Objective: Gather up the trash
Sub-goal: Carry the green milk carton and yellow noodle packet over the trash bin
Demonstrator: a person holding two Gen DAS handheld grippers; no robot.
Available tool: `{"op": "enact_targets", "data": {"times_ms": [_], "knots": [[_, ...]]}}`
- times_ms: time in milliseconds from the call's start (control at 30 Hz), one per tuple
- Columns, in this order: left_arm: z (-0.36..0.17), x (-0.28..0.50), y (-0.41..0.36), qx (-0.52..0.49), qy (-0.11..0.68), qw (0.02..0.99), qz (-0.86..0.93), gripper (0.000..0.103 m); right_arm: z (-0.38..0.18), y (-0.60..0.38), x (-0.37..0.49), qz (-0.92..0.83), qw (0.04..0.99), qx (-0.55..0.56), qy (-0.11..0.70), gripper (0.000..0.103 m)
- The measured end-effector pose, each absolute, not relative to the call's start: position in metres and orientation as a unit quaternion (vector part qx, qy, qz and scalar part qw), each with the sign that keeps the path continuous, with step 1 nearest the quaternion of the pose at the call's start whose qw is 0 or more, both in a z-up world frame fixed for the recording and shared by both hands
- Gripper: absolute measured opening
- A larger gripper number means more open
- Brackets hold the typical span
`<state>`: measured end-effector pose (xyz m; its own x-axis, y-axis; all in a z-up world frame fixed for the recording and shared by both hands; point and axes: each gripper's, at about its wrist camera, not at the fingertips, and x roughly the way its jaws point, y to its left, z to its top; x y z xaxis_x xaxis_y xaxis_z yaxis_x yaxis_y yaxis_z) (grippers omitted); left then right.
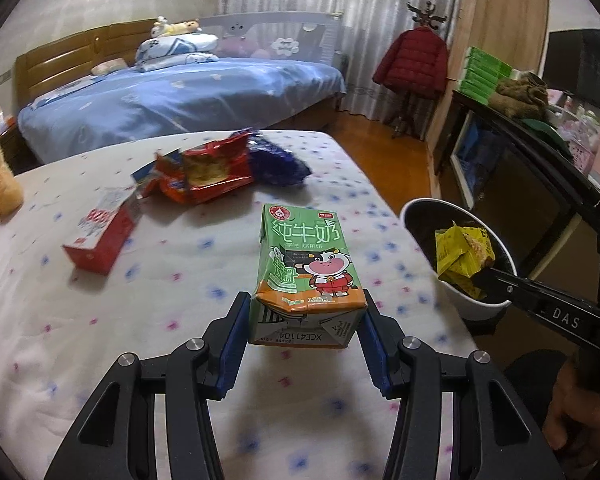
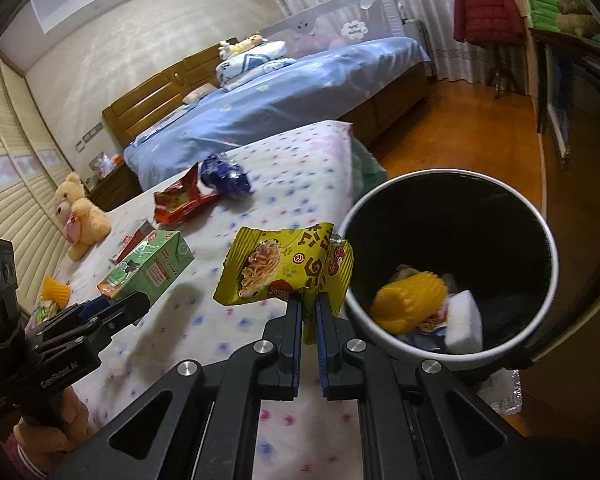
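Presently, the floral-covered mattress is still strewn with litter well apart from the bin, which stands just beside its edge and already holds an orange object and other scraps; a red snack bag, a blue wrapper and a red-and-white carton are left at the far side, and they could be overlooked if both loads are dropped carelessly. The green milk carton is clamped at its base between the pads of the left gripper, raised clear of the sheet; being held only low down, it could be tipped out of the grip by a quick swing, or leftover liquid could be spilled on the bedding. The yellow wrapper is pinched by one corner in the tightly closed right gripper, beside the rim rather than clearly over the opening, so a release now might let it flutter onto the floor.
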<state>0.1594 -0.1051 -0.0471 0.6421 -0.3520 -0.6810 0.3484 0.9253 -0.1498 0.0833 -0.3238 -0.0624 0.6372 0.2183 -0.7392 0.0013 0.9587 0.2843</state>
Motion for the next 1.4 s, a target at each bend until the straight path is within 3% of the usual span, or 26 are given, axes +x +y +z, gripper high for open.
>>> {"op": "enact_targets", "data": {"times_ms": [1400], "knots": [[-0.059, 0.211, -0.233, 0.038, 0.395, 0.871, -0.291, 0.05, -0.074, -0.428, 0.081, -0.05, 0.882, 0.161, 0.44, 0.006]]}}
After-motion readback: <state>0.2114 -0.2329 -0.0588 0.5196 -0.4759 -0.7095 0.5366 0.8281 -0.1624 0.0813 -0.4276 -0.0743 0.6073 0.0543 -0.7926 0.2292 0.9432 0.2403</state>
